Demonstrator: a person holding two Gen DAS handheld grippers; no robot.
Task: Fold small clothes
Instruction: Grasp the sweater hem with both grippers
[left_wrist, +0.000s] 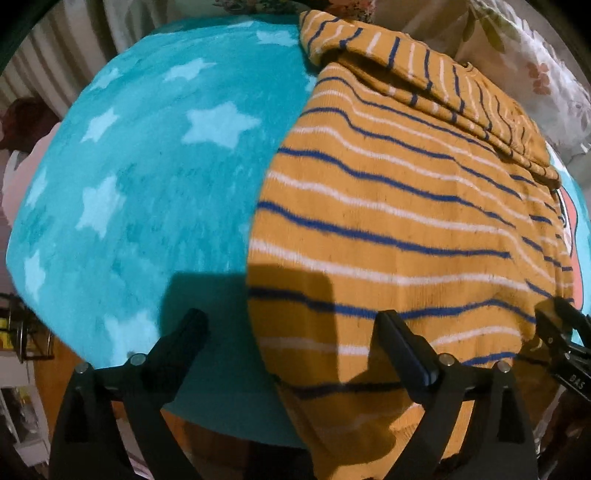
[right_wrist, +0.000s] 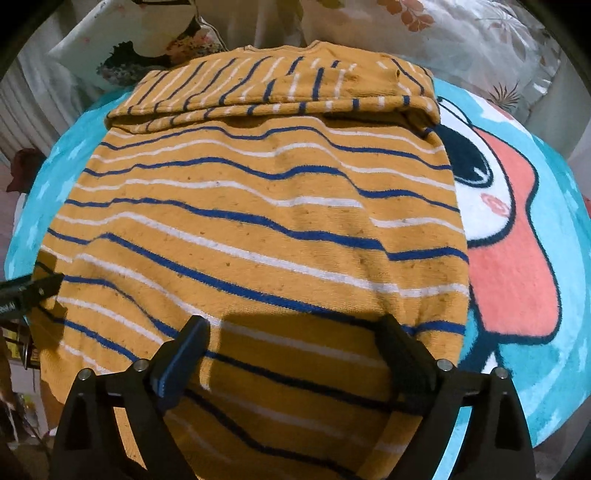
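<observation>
A small mustard-yellow sweater (right_wrist: 258, 221) with blue and white stripes lies flat on a turquoise blanket (left_wrist: 147, 184); its sleeves are folded across the top (right_wrist: 280, 92). In the left wrist view the sweater (left_wrist: 388, 221) fills the right half. My left gripper (left_wrist: 291, 325) hovers open over the sweater's lower left edge, one finger above the blanket, the other above the cloth. My right gripper (right_wrist: 295, 332) stands open above the sweater's lower hem, nothing pinched between its fingers. Its tip (left_wrist: 561, 332) shows at the right edge of the left view; the left gripper's tip (right_wrist: 26, 291) appears at the left edge of the right view.
The blanket carries pale stars (left_wrist: 218, 123) and a cartoon face in pink, white and black (right_wrist: 509, 236) to the sweater's right. Floral pillows (right_wrist: 461, 33) lie behind. The blanket's near edge drops to a wooden floor (left_wrist: 55, 354) with shelf clutter at the left.
</observation>
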